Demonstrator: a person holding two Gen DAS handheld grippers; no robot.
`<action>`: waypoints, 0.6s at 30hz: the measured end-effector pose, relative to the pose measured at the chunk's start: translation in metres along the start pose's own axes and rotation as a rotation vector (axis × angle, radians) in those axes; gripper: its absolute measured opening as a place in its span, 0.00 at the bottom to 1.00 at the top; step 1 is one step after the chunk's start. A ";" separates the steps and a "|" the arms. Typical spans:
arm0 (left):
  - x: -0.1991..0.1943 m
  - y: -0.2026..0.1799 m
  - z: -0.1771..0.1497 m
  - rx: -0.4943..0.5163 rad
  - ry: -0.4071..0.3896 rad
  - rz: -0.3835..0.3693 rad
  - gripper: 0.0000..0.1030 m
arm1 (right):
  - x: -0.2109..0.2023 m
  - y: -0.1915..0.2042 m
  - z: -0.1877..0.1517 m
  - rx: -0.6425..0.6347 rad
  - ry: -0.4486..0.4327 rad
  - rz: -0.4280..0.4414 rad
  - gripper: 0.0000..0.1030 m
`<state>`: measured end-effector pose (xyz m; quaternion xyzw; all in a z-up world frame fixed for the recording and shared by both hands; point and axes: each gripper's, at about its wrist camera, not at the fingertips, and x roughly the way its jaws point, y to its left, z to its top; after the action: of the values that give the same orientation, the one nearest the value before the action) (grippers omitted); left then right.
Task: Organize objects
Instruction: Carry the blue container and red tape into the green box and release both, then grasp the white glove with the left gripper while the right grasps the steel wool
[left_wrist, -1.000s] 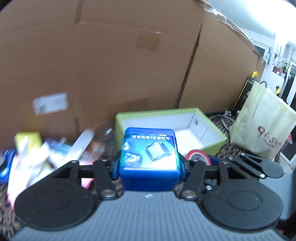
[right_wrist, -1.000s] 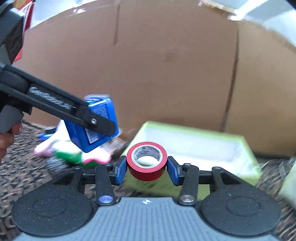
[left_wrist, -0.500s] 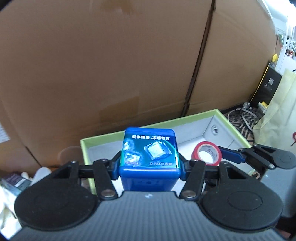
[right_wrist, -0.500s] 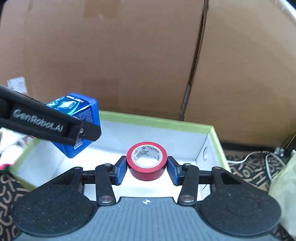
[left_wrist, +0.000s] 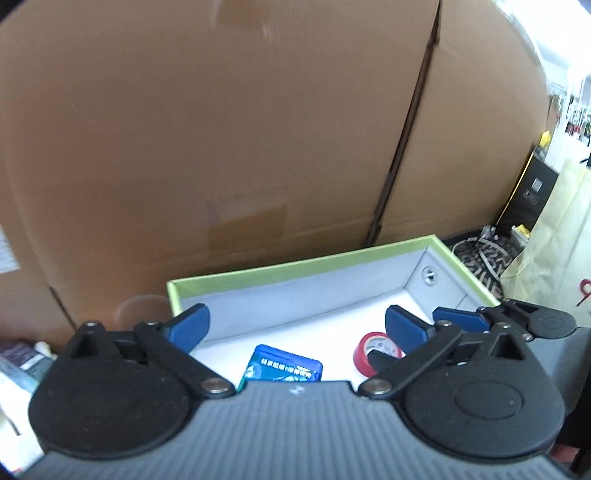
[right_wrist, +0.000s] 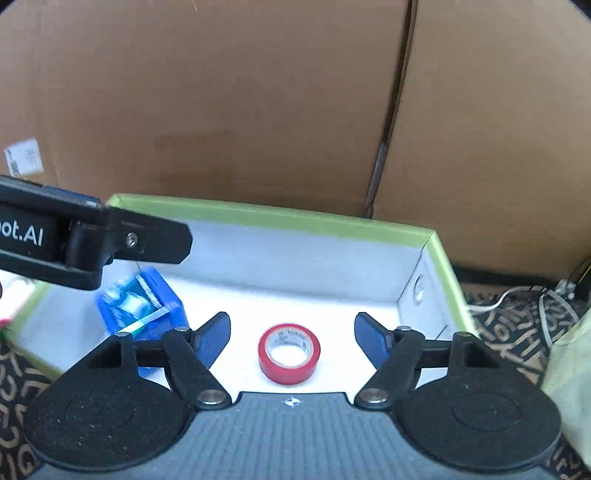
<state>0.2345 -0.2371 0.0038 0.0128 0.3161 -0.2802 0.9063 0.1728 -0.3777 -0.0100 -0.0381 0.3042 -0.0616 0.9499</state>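
Note:
A green-rimmed box (left_wrist: 295, 263) with a white inside stands in front of cardboard; it also shows in the right wrist view (right_wrist: 332, 218). The blue cube-shaped container (left_wrist: 282, 367) lies inside it at the left, blurred in the right wrist view (right_wrist: 142, 304). The red tape roll (right_wrist: 289, 352) lies on the box floor at the middle, and shows in the left wrist view (left_wrist: 371, 349). My left gripper (left_wrist: 295, 325) is open and empty above the blue container. My right gripper (right_wrist: 291, 332) is open and empty above the tape.
Tall cardboard panels (left_wrist: 258, 129) stand behind the box. A pale yellow bag (left_wrist: 554, 258) stands at the right, with cables (right_wrist: 524, 295) on the patterned mat. Loose packets (left_wrist: 22, 365) lie left of the box.
Both grippers have opened over the box. The blue container dropped from my left gripper and the red tape from my right one; both now lie on the box floor.

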 end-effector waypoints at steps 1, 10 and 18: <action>-0.009 0.000 -0.002 -0.001 -0.013 0.004 1.00 | -0.011 0.003 0.001 -0.002 -0.027 0.002 0.79; -0.106 0.006 -0.039 0.028 -0.081 0.149 1.00 | -0.098 0.059 -0.024 -0.088 -0.228 0.057 0.91; -0.161 0.050 -0.113 -0.087 -0.064 0.256 1.00 | -0.133 0.113 -0.085 -0.060 -0.185 0.220 0.95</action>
<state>0.0930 -0.0920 -0.0008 0.0049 0.2948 -0.1487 0.9439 0.0262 -0.2507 -0.0154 -0.0383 0.2195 0.0556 0.9733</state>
